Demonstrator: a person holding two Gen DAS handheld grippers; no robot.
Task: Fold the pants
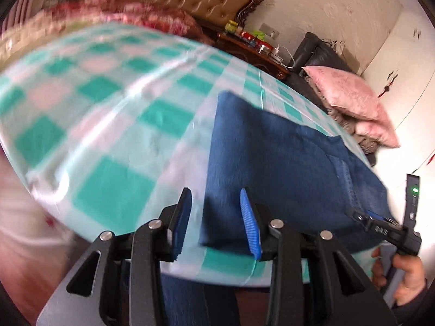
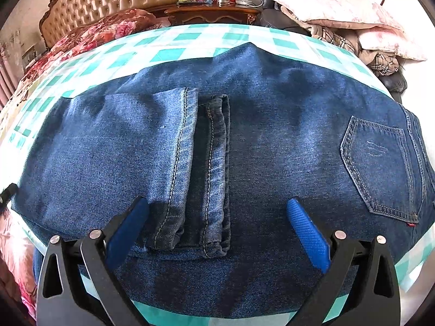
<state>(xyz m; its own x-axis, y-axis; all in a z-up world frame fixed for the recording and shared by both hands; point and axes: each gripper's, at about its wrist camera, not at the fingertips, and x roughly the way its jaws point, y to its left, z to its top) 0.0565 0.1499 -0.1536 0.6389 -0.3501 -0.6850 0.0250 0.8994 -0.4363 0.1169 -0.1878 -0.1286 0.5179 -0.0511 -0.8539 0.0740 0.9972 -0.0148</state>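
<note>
Two grippers' fingers apart, empty, folded jeans [image 2: 244, 141] on checkered cloth [image 1: 108, 184]

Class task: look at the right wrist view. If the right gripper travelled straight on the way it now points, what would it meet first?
Most likely the jeans: the right gripper, jaws wide open and empty, points down at the folded-over leg hems lying between its fingers' line. How far away they are is unclear from this view.
</note>
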